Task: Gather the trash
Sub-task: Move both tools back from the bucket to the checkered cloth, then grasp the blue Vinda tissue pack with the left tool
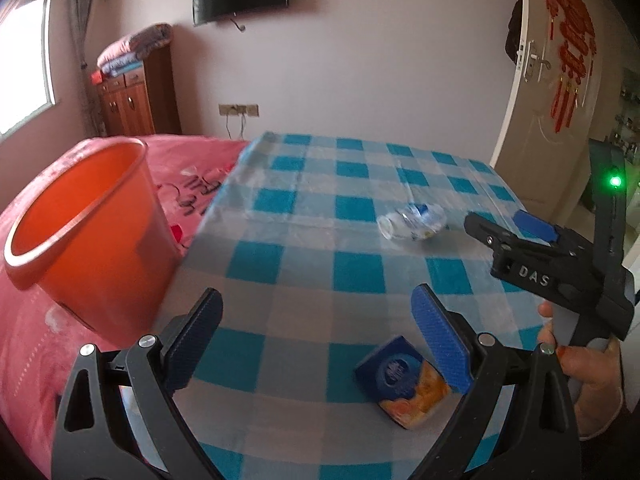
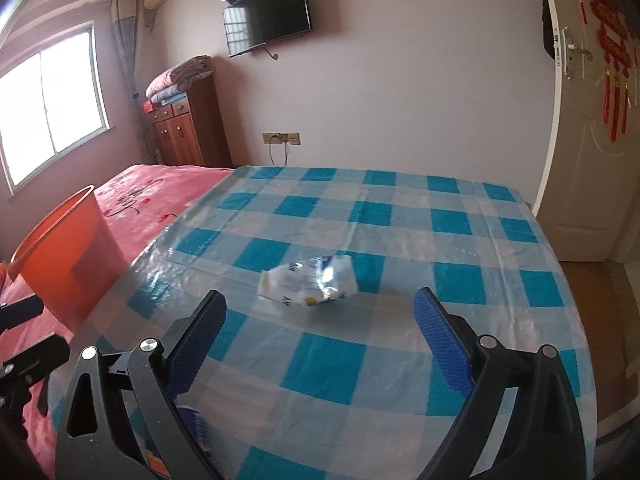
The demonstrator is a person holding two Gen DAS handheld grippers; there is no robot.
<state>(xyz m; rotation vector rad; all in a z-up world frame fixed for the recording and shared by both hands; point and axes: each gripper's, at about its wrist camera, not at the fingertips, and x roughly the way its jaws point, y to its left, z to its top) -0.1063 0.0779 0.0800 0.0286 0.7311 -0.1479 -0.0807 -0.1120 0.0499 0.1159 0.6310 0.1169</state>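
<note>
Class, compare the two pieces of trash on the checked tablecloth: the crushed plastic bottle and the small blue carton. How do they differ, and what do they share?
The crushed bottle is clear, crumpled plastic; the blue carton is an opaque box that keeps its shape. The bottle lies farther across the table, near the right claw; the carton lies close to the left claw, beside its right finger. Both lie loose on the tablecloth, held by neither claw.

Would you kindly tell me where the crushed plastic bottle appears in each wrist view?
Left wrist: crushed plastic bottle lies right of centre on the checked tablecloth, beyond the left gripper.
Right wrist: bottle lies mid-frame, just beyond the right gripper.
Shared landmark: orange bucket at the left.
</note>
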